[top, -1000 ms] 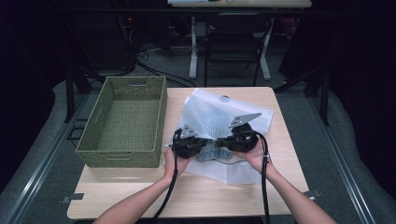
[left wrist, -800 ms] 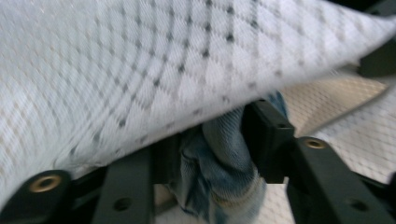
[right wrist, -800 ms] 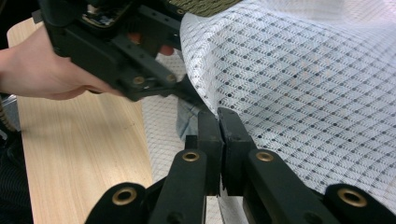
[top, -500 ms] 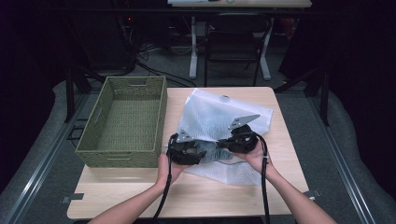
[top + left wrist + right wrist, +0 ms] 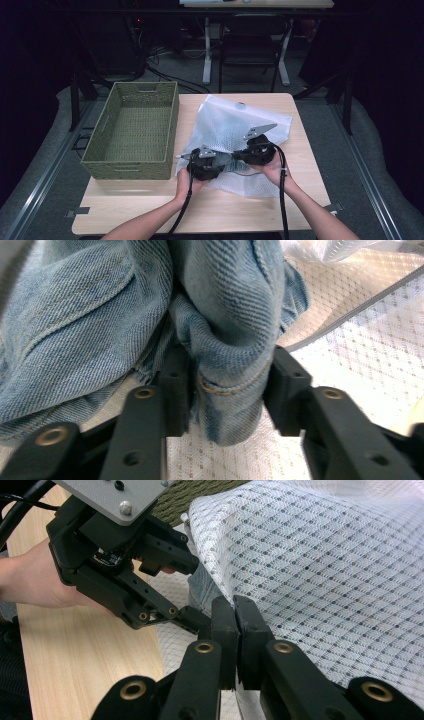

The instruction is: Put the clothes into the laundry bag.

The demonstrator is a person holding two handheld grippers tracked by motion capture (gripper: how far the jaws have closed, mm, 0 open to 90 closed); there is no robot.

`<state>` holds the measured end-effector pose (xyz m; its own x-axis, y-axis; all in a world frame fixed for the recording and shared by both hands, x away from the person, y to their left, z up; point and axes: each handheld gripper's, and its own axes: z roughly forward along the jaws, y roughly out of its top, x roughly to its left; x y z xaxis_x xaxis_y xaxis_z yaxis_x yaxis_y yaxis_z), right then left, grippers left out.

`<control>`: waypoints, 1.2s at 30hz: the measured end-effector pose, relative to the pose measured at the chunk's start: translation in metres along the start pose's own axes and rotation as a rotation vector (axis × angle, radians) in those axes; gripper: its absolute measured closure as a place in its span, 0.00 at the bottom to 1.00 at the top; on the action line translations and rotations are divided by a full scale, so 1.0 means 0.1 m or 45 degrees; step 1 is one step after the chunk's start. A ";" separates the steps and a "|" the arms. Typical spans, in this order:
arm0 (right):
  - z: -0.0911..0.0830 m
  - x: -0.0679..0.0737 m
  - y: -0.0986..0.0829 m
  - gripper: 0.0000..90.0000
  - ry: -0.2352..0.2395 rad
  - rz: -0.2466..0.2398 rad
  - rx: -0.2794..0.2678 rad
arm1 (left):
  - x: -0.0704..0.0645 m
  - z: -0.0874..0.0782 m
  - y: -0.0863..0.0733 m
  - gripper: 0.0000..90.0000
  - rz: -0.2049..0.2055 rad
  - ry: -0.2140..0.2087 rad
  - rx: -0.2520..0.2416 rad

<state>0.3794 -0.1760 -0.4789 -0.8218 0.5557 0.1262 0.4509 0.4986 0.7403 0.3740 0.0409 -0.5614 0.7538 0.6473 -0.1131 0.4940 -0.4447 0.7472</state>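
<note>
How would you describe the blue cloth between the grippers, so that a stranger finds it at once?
On the wooden table, right of the green basket, lies a white mesh bag. At its near edge, the left gripper pinches a fold of blue denim, the one blue, thick cloth there.

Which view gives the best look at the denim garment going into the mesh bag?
The left gripper view: the denim garment is seen close up, a fold between the left gripper's jaws. The right gripper view shows a sliver of it under the mesh bag. In the high view it's too hidden to tell.
</note>
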 end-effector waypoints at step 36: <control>-0.04 -0.03 0.02 0.99 0.008 0.045 -0.025 | -0.04 0.13 0.11 0.66 -0.090 0.016 -0.116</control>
<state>0.3815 -0.1792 -0.4749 -0.8079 0.5681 0.1566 0.4725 0.4656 0.7483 0.3824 0.0255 -0.5616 0.7126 0.6832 -0.1595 0.5037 -0.3400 0.7942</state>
